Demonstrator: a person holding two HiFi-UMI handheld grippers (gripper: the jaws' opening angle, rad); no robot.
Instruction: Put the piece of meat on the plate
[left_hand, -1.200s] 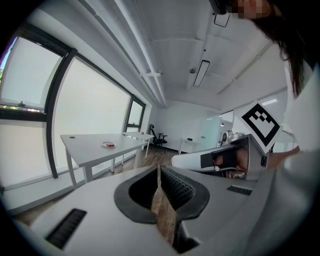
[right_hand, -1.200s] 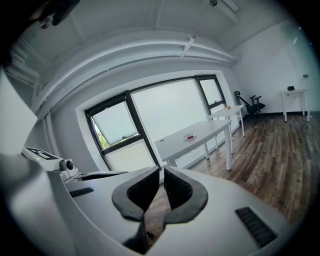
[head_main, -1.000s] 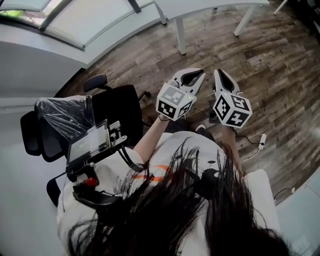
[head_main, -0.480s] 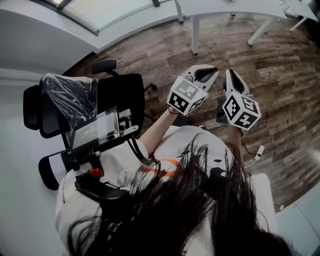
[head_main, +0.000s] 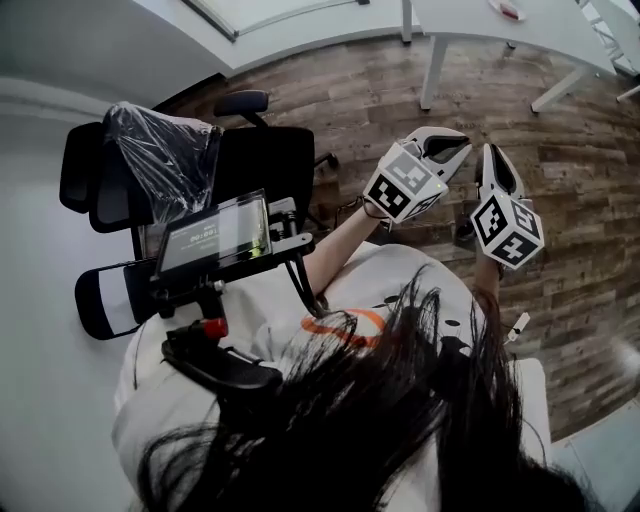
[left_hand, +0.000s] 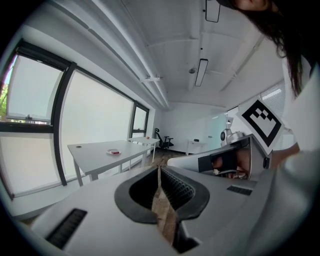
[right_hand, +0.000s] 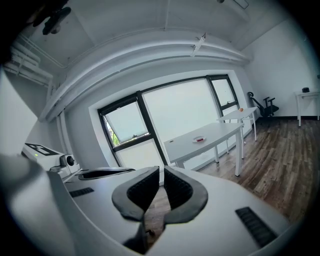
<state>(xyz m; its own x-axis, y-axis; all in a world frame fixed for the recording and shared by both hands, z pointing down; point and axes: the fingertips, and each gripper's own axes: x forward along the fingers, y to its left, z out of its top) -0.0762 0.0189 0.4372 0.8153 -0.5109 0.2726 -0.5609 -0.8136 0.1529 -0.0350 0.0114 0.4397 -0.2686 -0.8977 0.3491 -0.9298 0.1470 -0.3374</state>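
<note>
A long white table stands on a wood-plank floor, just in front of a wall of tall black-framed windows. Beyond its far end are a second, smaller white table and a black office chair. On the long table's near side, well apart from it, a black swivel chair stands beside another chair with its back wrapped in clear plastic. High up and off to the side of the long table hangs a narrow ceiling light, and a small orange thing on the smaller table, perhaps a fruit, is too tiny to identify.
</note>
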